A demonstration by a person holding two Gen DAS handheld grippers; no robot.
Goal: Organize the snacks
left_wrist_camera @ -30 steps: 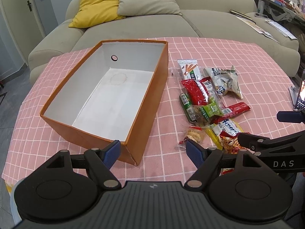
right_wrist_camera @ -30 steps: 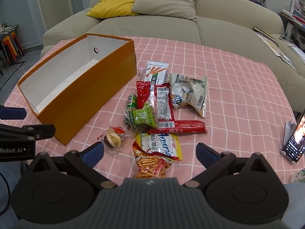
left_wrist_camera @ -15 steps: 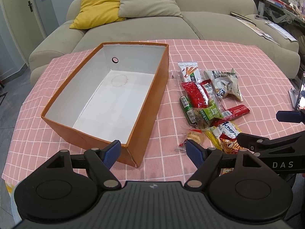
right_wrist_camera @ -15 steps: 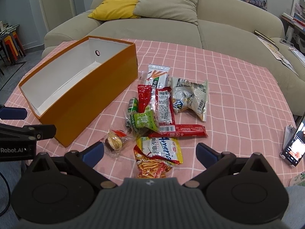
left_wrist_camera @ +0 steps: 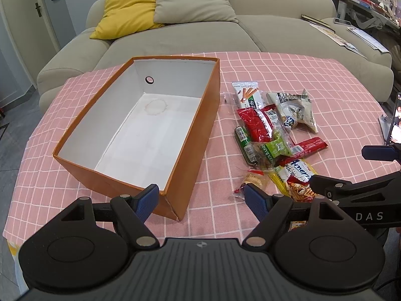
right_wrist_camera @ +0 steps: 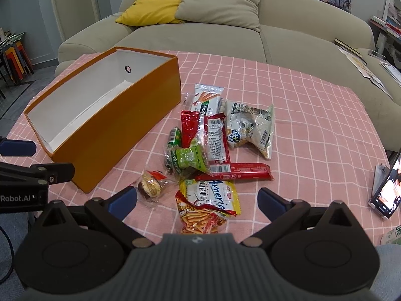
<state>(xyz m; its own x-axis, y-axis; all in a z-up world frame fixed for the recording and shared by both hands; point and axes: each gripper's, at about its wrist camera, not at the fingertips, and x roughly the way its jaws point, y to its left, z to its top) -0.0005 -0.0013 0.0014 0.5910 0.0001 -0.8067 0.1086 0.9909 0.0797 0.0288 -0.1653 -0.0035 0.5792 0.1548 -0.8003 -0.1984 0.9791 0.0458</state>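
Note:
An empty orange box (left_wrist_camera: 200, 115) with a white inside stands on the pink checked tablecloth; it also shows in the right wrist view (right_wrist_camera: 120, 123). A pile of snack packets (left_wrist_camera: 270, 135) lies to its right, seen too in the right wrist view (right_wrist_camera: 213, 150). A yellow chip bag (right_wrist_camera: 210, 203) and a small wrapped cookie (right_wrist_camera: 150, 188) lie nearest. My left gripper (left_wrist_camera: 201, 198) is open and empty by the box's near corner. My right gripper (right_wrist_camera: 198, 198) is open and empty, just short of the chip bag.
A beige sofa (left_wrist_camera: 200, 30) with a yellow cushion (left_wrist_camera: 125, 10) stands behind the table. A phone on a stand (right_wrist_camera: 388, 188) sits at the table's right edge. The right gripper's side shows in the left wrist view (left_wrist_camera: 351, 190).
Both grippers have drawn back and risen slightly, so the box and snacks sit lower and farther in view. Nothing was grasped or moved.

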